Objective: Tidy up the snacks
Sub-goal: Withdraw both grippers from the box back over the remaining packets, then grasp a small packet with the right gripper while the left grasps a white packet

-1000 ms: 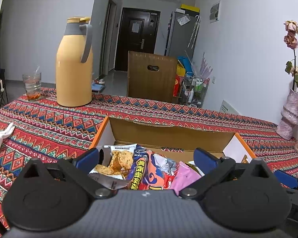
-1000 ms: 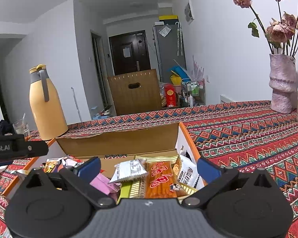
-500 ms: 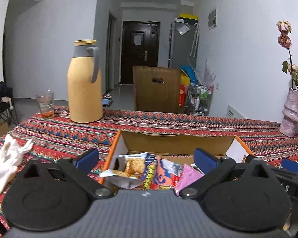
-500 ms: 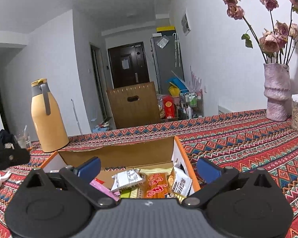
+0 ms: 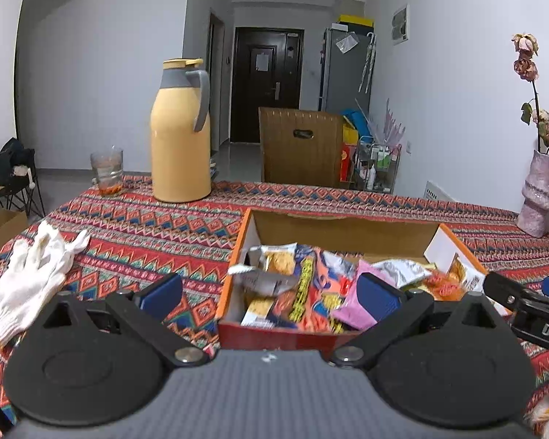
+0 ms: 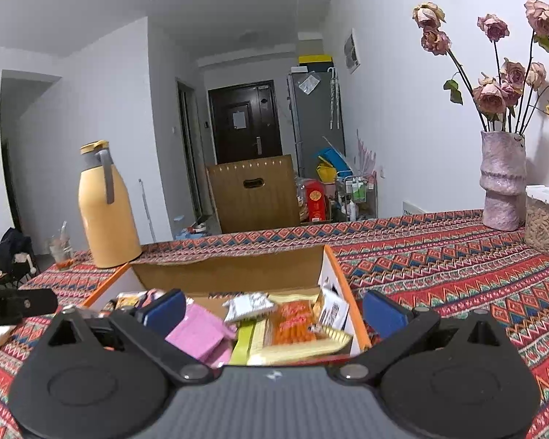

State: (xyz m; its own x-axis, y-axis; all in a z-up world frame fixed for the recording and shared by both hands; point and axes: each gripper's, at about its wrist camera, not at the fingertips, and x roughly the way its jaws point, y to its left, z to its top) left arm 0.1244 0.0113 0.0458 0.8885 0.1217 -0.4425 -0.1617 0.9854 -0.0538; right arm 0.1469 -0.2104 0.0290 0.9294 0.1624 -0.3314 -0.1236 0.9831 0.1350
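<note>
An open cardboard box with orange edges (image 5: 342,232) (image 6: 230,274) sits on the patterned tablecloth, filled with several snack packets: a pink packet (image 5: 351,301) (image 6: 197,331), an orange packet (image 6: 292,322), a silver packet (image 5: 263,280) (image 6: 249,301). My left gripper (image 5: 271,294) is open and empty, held in front of the box's near left corner. My right gripper (image 6: 274,311) is open and empty, in front of the box's near right part. The right gripper's arm (image 5: 523,307) shows at the right of the left wrist view.
A yellow thermos jug (image 5: 181,135) (image 6: 106,208) and a glass (image 5: 107,172) stand at the back left. White gloves (image 5: 25,274) lie at the left. A pink vase with dried roses (image 6: 501,179) and a clear food jar (image 6: 547,219) stand at the right.
Both grippers have pulled back and away from the box, so the box looks farther off. The left gripper has also shifted left, bringing the gloves into view.
</note>
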